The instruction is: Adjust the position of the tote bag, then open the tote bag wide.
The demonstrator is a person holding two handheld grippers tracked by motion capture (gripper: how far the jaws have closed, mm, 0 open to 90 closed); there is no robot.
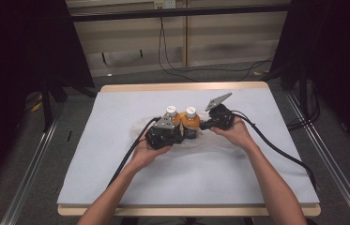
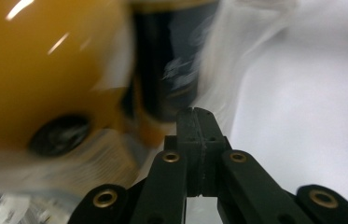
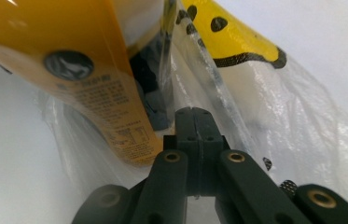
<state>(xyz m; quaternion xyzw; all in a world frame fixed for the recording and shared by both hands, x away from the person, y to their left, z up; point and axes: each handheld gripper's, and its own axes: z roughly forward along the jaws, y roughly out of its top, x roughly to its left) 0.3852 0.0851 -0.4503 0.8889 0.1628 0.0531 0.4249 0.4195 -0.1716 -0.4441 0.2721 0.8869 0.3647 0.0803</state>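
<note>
clear plastic bag (image 3: pixel 274 116) around two orange bottles (image 1: pixel 185 121) is pinched by closed jaws of both inward-angled grippers.

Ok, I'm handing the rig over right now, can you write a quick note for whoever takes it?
Left hand-held gripper: jaws shut, apparently on the clear plastic bag.
Right hand-held gripper: jaws shut, likewise pinching bag film.
Things: two orange bottles with white caps stand upright mid-table, side by side, between the grippers, with the bag around their bases.
Done: both grips on the bag.
Left: probably working the bag over or off the bottles; direction unclear.
</note>
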